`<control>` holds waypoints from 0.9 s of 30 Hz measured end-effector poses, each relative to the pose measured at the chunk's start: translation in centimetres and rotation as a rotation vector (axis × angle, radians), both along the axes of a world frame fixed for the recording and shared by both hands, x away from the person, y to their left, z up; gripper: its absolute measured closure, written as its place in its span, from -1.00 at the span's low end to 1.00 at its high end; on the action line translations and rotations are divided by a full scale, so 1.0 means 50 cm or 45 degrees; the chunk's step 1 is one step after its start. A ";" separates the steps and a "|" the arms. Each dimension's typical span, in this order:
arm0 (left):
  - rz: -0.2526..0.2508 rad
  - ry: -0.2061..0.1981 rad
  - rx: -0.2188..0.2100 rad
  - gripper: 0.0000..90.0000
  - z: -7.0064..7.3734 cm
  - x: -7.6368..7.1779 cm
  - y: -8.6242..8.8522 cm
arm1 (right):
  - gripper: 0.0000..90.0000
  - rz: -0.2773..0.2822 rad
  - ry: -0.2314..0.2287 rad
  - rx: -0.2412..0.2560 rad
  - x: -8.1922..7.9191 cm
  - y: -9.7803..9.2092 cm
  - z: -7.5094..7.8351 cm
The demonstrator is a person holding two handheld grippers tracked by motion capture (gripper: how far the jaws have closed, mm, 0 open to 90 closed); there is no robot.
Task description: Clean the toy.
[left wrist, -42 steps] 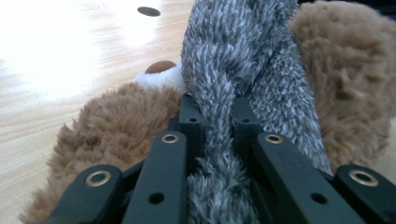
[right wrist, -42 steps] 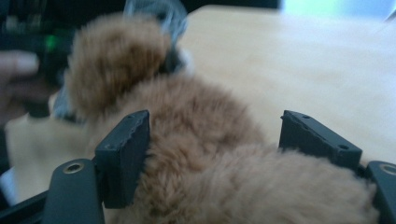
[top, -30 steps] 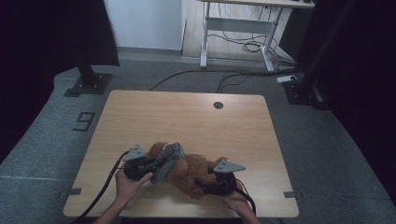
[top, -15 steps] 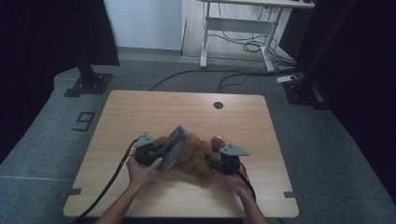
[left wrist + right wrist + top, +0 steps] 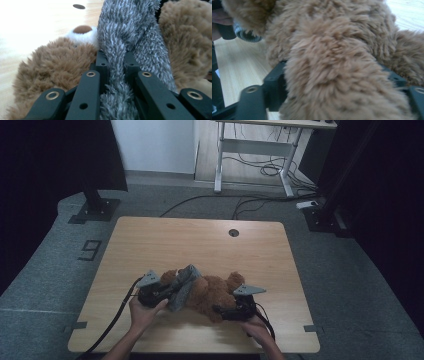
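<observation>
We see the left gripper [image 5: 115,72] pinched tight on the grey scarf [image 5: 125,37]; right gripper [image 5: 337,82] jaws wide around a limb of the teddy bear [image 5: 210,292], lying near the table [image 5: 200,240] front edge.

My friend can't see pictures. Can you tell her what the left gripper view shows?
Black tongs pinch a strip of fuzzy grey fabric. Behind it lies a brown teddy bear with a white snout, on a pale wooden table.
</observation>
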State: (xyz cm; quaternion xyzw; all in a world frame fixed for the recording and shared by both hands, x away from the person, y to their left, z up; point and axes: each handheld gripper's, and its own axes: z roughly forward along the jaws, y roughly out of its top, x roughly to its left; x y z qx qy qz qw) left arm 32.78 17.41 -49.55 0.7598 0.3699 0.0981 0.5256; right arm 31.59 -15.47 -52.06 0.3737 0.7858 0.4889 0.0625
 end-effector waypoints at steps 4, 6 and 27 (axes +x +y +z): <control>-0.041 0.040 -0.023 0.76 -0.010 -0.023 0.014 | -0.15 0.022 -0.072 -0.114 -0.022 0.015 -0.008; -0.063 0.058 -0.029 0.76 -0.015 -0.029 0.014 | -0.08 0.011 -0.114 -0.181 -0.034 0.022 -0.013; -0.063 0.179 -0.040 0.76 -0.044 0.024 -0.025 | 0.02 -0.113 -0.304 -0.341 -0.016 0.034 -0.045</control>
